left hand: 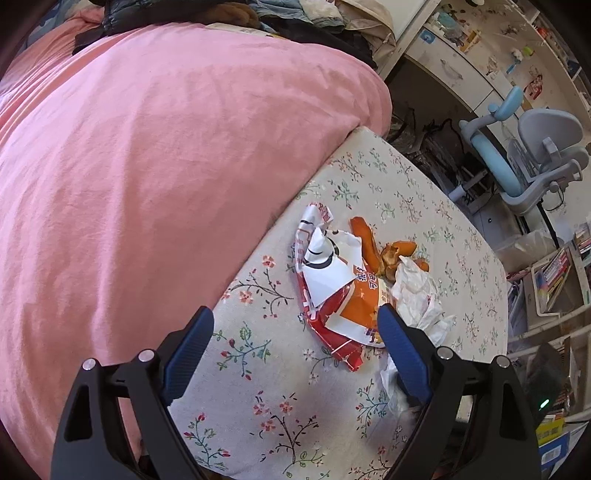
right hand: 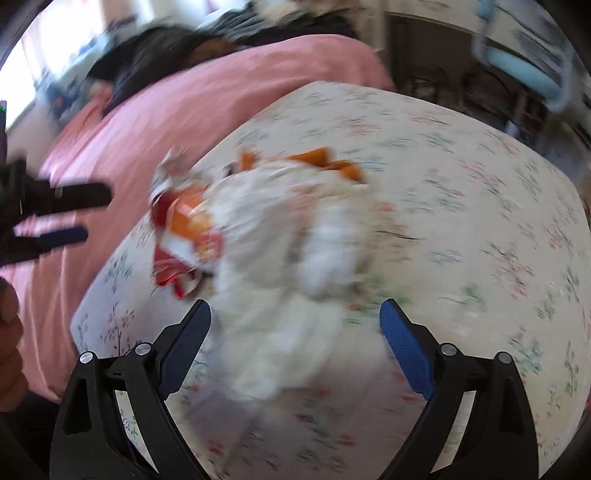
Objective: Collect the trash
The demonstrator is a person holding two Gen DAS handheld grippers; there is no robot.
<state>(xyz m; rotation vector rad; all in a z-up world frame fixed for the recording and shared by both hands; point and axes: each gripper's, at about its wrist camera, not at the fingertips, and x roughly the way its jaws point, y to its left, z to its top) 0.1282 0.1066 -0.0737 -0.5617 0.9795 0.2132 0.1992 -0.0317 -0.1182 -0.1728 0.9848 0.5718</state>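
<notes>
A torn red, orange and white snack wrapper (left hand: 334, 291) lies on the floral bed sheet (left hand: 258, 369), with orange peel pieces (left hand: 388, 251) behind it and crumpled white tissue (left hand: 417, 295) to its right. My left gripper (left hand: 295, 321) hangs open just above the sheet, the wrapper's near end between its blue fingertips without touching them. In the blurred right wrist view, my right gripper (right hand: 295, 314) is open over the white tissue (right hand: 288, 295), whose near part lies between the fingers. The wrapper (right hand: 184, 229) and peel (right hand: 325, 158) lie beyond it. The left gripper's fingers (right hand: 66, 214) show at the left edge.
A pink quilt (left hand: 147, 166) covers the bed to the left of the trash. Clothes (left hand: 314, 22) are piled at the far end. Past the bed's right edge stand a grey and blue chair (left hand: 528, 158), a desk (left hand: 480, 55) and a shelf of books (left hand: 554, 280). A hand (right hand: 9, 350) shows at the left.
</notes>
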